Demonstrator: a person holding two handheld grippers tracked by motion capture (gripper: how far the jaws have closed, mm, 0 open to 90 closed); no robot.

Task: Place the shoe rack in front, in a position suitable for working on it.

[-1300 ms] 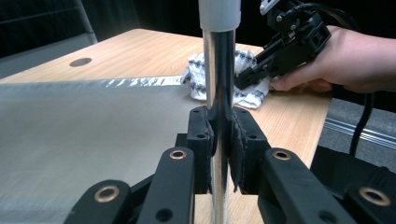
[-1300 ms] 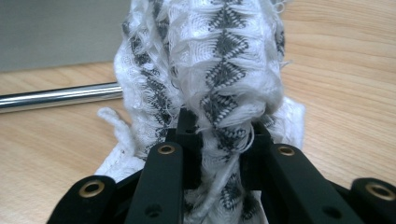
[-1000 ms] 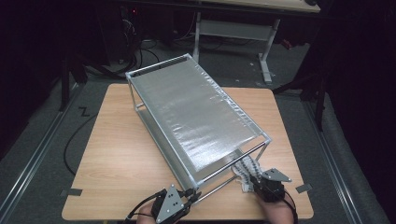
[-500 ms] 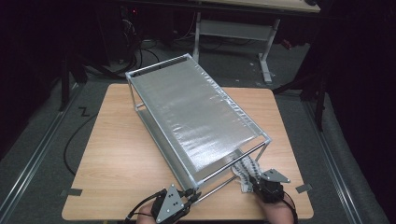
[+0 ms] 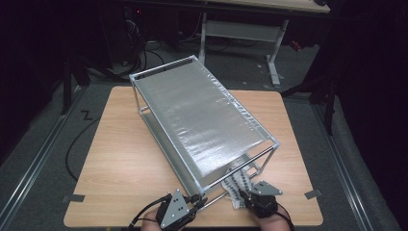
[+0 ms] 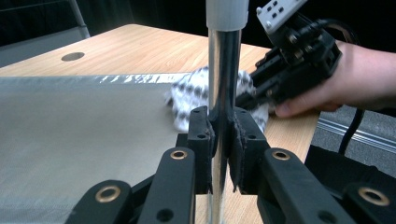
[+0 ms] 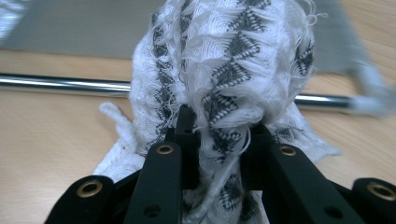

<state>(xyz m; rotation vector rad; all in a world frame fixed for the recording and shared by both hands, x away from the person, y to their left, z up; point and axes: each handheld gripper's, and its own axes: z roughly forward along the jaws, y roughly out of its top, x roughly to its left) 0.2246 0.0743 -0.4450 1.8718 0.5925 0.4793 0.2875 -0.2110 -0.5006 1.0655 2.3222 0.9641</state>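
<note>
Standing on the desk (image 5: 110, 159), the metal rack (image 5: 202, 120) had my left gripper (image 6: 223, 140) clenched on its near corner post. My right gripper (image 7: 219, 135) grasped the patterned cloth (image 7: 224, 70) by the rack's near-right rail; I judged its loose fringe could snag there.

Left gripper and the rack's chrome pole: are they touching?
Touching. In the left gripper view, the left gripper has both jaws closed flat against the chrome pole, no gap on either side.
</note>
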